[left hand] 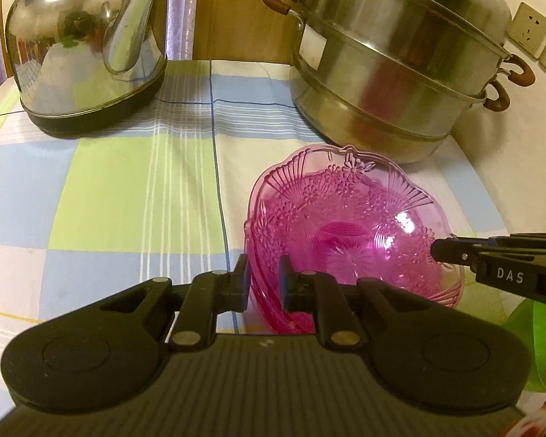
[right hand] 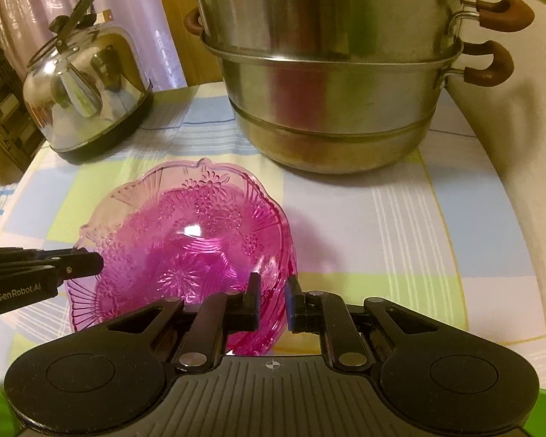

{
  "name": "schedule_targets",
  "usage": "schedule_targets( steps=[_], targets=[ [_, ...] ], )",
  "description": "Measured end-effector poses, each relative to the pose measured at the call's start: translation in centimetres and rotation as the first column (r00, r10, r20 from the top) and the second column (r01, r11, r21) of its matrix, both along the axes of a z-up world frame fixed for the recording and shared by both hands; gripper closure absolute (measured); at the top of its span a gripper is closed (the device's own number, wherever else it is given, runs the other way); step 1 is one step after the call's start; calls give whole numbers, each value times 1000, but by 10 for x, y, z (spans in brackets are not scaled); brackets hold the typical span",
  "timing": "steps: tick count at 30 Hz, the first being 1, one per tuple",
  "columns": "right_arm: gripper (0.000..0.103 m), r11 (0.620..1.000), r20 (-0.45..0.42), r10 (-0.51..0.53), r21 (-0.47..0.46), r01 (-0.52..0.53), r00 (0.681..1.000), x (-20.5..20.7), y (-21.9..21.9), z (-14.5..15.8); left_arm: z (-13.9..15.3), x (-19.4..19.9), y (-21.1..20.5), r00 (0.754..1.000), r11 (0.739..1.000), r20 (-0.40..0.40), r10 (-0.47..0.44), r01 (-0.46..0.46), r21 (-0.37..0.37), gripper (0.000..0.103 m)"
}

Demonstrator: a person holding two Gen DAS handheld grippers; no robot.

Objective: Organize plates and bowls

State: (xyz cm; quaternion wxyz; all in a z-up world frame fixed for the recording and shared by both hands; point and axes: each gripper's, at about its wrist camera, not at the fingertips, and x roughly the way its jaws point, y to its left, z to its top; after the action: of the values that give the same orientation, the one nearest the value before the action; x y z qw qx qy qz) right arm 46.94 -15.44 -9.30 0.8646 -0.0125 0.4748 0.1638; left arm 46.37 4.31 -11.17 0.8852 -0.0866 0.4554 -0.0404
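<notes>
A pink see-through patterned bowl [left hand: 349, 229] is held between both grippers above the checked tablecloth; it also shows in the right wrist view [right hand: 185, 233]. It looks like two nested bowls, but I cannot tell for sure. My left gripper [left hand: 264, 284] is shut on the bowl's near-left rim. My right gripper [right hand: 273, 300] is shut on the bowl's right rim. In the left wrist view the right gripper [left hand: 440, 251] comes in from the right. In the right wrist view the left gripper [right hand: 91, 264] comes in from the left.
A steel kettle [left hand: 87, 51] stands at the back left on the checked tablecloth [left hand: 127, 189]. A large stacked steel steamer pot [left hand: 396, 62] stands at the back right, close behind the bowl. Wall sockets [left hand: 531, 25] are on the right wall. Something green [left hand: 535, 346] lies at the near right.
</notes>
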Motion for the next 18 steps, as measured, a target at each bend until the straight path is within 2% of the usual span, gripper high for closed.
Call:
schedule_targets(
  steps=[18],
  targets=[
    [89, 1000, -1, 2, -11, -2, 1000, 2, 0, -4, -5, 5, -5, 1000, 1000, -5, -8, 8, 22, 88]
  ],
)
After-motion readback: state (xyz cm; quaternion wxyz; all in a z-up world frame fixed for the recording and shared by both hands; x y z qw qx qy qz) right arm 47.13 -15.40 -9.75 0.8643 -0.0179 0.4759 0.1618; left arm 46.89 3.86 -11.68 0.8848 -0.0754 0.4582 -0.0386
